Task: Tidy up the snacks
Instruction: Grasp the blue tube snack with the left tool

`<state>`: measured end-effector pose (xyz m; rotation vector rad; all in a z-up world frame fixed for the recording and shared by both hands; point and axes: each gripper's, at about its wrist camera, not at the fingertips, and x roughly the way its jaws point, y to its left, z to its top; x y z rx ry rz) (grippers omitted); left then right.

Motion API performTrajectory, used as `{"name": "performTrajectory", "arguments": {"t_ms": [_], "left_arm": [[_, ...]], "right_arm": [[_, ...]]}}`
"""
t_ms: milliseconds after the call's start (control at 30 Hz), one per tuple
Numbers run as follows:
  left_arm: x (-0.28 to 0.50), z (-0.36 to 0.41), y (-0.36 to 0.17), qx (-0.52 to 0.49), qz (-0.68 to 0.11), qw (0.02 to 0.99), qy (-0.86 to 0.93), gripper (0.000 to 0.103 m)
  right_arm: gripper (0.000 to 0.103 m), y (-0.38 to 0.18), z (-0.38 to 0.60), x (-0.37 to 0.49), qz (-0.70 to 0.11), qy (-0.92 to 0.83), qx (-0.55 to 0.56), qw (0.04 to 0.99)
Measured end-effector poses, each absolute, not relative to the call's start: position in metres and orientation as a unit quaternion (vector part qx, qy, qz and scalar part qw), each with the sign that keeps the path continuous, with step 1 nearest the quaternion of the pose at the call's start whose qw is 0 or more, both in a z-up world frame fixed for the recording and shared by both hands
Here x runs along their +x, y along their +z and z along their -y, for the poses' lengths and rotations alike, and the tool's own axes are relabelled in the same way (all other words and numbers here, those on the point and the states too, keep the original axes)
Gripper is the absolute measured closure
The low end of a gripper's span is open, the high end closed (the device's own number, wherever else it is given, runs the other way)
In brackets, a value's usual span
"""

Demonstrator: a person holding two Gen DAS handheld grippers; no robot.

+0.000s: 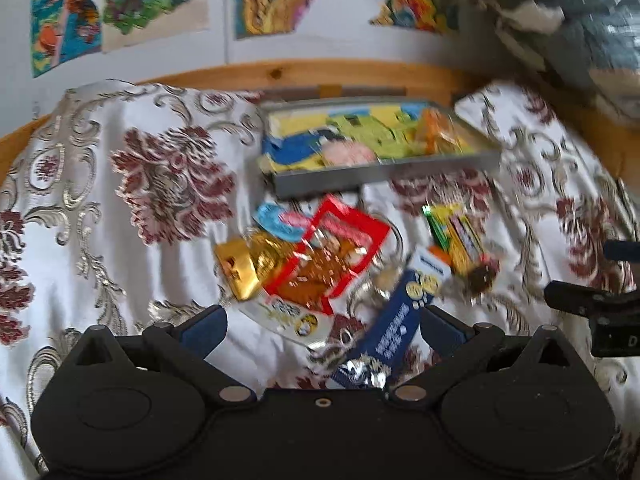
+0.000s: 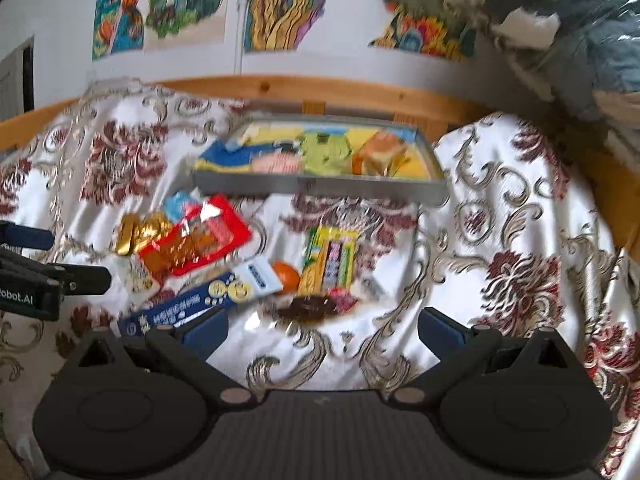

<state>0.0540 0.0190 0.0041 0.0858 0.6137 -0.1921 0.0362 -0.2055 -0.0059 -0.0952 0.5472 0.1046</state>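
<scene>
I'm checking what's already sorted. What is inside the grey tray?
The grey tray holds an orange packet, a green packet and a blue one on a yellow bottom. Anything beneath them is covered, and blur hides the labels.

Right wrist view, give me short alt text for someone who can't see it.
The open right gripper hovers over loose snack packets on a floral cloth: a yellow packet, a red packet and a blue box. Behind them a grey tray already holds snacks, and the left gripper shows at the left edge.
</scene>
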Motion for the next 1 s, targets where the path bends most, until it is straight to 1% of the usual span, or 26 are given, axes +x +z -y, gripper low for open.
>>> {"name": "performTrajectory", "arguments": {"t_ms": [167,400,733,1000], "left_arm": [[0.061,-0.013,-0.006,0.058,-0.320,0.939,-0.110,0.001],[0.078,-0.001,-0.027,0.085,-0.367,0.916,-0.137,0.001],[0.101,0.022,-0.047,0.147,-0.359,0.907,-0.166,0.001],[0.118,0.024,-0.059,0.132,-0.367,0.903,-0.180,0.001]], "right_arm": [[0.000,-0.014,0.203,0.050,-0.297,0.072,-0.069,0.950],[0.000,-0.026,0.197,0.073,-0.304,0.090,-0.115,0.941],[0.000,-0.039,0.209,0.118,-0.309,0.116,-0.100,0.939],[0.000,-0.054,0.214,0.147,-0.327,0.140,-0.099,0.929]]}}
